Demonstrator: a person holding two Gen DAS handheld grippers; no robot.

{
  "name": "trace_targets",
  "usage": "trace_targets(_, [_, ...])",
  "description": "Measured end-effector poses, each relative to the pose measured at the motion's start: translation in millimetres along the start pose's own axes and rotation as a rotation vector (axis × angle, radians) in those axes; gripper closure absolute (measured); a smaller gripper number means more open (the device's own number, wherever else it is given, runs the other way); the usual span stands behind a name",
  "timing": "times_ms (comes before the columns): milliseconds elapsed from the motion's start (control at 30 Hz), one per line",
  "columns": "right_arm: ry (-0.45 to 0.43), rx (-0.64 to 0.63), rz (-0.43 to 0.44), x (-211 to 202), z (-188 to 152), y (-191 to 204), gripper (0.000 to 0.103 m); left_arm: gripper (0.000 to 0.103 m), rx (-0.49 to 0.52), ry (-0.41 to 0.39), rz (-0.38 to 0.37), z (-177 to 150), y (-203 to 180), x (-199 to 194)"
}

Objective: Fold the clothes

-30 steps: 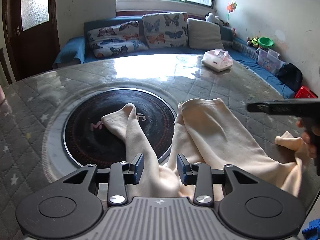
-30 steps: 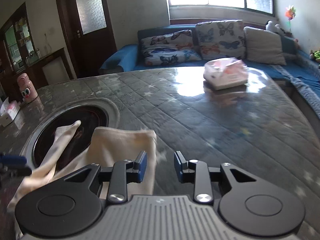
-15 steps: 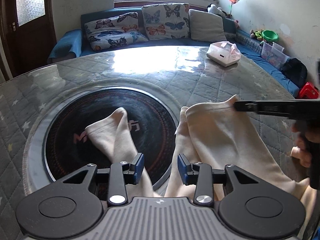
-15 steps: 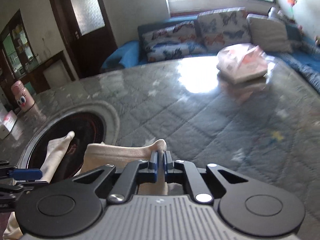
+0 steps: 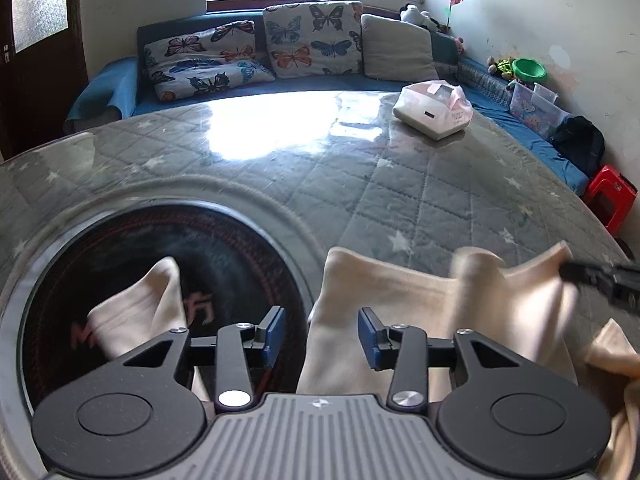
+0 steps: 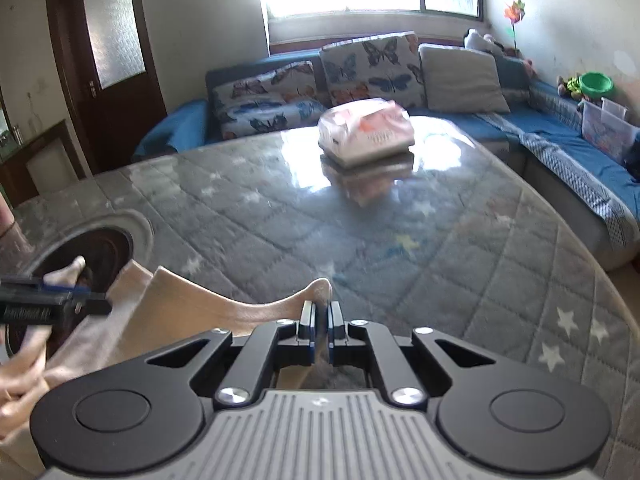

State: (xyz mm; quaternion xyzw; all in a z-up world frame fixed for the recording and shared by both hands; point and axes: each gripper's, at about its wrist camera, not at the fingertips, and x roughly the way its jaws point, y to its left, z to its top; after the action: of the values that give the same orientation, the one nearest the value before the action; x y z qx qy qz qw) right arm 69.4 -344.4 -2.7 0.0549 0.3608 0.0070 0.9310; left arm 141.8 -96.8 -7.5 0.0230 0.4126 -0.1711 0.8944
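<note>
Found the cream garment (image 5: pixel 400 312) spread loosely over the near part of the bench (image 5: pixel 400 184), with one narrow part draped onto the dark round plate (image 5: pixel 224 248) set into the top. Had the right hand-held gripper (image 6: pixel 320 320) pinched tight on a far corner of the cloth, lifted clear of the bench so that the edge sagged in a curve behind it. Kept the left hand-held gripper (image 5: pixel 320 336) wide, jaws just opening further, poised above the cloth's left edge with that edge lying under the gap and neither pad pressing on it.

Judged the fabric light, soft and limp: no stiffness to carry a fold, likely to droop and drag wherever unsupported, and prone to slide on the glossy top. Judged corners and hems the best places to grip, with a second hold on the near left edge to match the corner already raised.

Could not make out the kind of garment. Lost its near portion behind both gripper bodies and its right side past the frame edge. Saw the lifted cloth and a hand (image 6: pixel 20 384) at the lower left of the right view only as blur.
</note>
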Motion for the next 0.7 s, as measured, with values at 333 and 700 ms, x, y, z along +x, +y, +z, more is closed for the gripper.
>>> trace_targets(333, [0.020,-0.010,0.009,5.7,-1.2,0.1,0.098,0.094,0.088,-0.056,0.016,0.4,-16.9,10.0])
trace_targets(700, [0.031,-0.110,0.055,32.3,25.9,44.3,0.098,0.101,-0.033,-0.127,0.208,-10.2,53.1,-27.6])
